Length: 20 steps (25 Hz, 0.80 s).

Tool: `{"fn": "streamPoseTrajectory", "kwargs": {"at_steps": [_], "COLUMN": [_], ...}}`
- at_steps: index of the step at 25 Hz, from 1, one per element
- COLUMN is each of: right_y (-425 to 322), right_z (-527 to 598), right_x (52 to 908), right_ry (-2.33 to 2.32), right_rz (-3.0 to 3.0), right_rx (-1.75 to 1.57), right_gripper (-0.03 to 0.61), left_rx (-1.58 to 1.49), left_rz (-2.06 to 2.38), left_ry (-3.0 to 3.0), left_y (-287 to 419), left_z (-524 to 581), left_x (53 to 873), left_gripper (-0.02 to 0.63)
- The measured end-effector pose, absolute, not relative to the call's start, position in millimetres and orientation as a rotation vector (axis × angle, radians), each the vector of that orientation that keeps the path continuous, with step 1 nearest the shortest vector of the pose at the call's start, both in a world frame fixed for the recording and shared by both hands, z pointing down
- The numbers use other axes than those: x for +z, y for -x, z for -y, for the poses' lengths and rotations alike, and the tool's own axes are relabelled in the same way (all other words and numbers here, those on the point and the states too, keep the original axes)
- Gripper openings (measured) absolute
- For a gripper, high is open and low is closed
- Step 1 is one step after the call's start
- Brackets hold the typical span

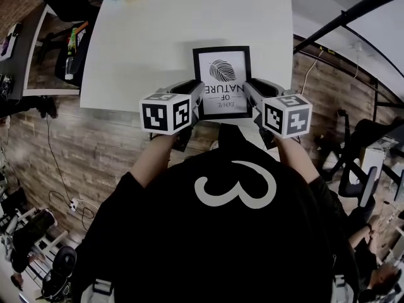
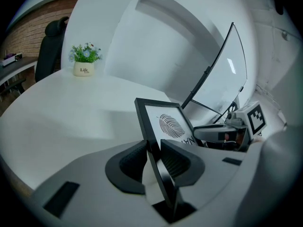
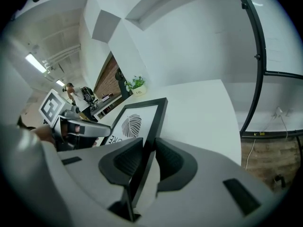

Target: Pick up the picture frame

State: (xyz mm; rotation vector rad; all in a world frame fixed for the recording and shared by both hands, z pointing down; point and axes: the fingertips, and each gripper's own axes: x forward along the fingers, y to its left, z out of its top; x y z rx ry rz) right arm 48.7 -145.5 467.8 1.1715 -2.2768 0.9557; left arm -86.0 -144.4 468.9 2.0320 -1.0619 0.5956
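Left gripper (image 2: pixel 154 155) and right gripper (image 3: pixel 149 157) clench the picture frame (image 1: pixel 221 81) by its sides over the table (image 1: pixel 158 43) edge; raise both evenly, no twisting.

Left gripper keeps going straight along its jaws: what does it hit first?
The left gripper is shut on the picture frame, which goes along. Past it, probably the white table; the potted plant stands off to the left.
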Motion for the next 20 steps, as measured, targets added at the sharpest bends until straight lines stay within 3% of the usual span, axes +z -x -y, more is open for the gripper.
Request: {"fn": "streamPoseTrajectory", "kwargs": {"at_steps": [20], "right_y": [-37], "right_z": [90], "right_x": [403], "right_ry": [-1.254], "right_rz": [2.426], "right_rx": [0.814], "right_gripper": [0.098], "left_rx": [0.5], "left_rz": [1.145], "left_ry": [-2.191], "left_y": [99], "left_z": [90], "left_x": [401], "left_gripper": [0.1]}}
